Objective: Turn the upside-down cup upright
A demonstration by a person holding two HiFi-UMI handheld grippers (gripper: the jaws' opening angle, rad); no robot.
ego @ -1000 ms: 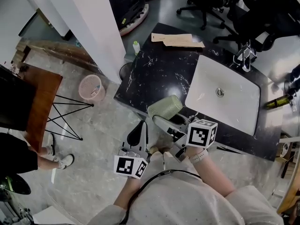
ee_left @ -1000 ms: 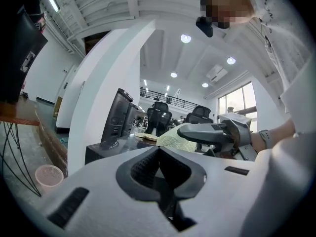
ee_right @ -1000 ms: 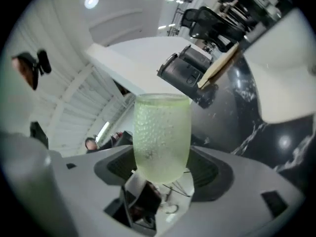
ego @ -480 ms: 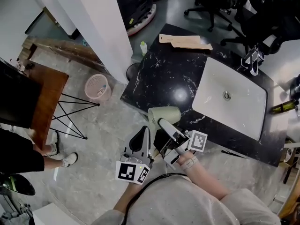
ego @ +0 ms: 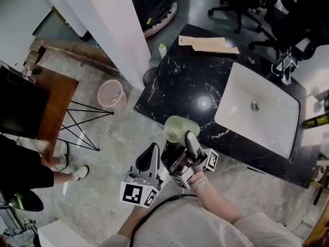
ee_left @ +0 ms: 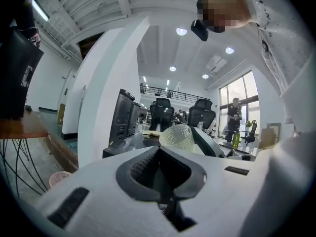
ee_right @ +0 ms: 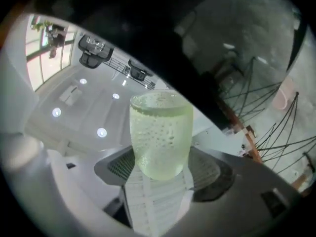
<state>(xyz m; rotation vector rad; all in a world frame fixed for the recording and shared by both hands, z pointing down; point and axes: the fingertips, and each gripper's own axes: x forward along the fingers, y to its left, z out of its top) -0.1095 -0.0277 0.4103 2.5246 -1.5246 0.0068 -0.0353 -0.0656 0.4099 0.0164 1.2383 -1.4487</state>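
Okay, the cup (ego: 180,127), pale green with a bumpy wall, is clamped in the right gripper (ego: 179,142). The 2 jaws stand wide and press on its lower rounded end, 1 pad on each side, which the right gripper view shows plainly. The cup is in the air, touching nothing else, just off the near edge of the black marble counter (ego: 180,81) and over the grey floor (ego: 126,133). It is tilted, not plumb. In the right gripper view the flat rim end points away from the jaws and the closed end sits between the pads, so with the gripper angled upward the mouth looks to face up and away. The left gripper (ego: 152,152) hangs beside it, near but apart, with its jaws together on nothing; its own view shows only the cup and the other gripper ahead of it. It has no part in the grip. Progress, as a judgement: pick-up done, the flip mostly done, maybe two thirds overall. Left to do: level the cup so the mouth is straight up, carry it over the counter, set the base flat on the bare marble left of the white sink (ego: 257,112), open the jaws and back off. Risk: the wall looks slick and the hold is low on the cup, so it could tip.
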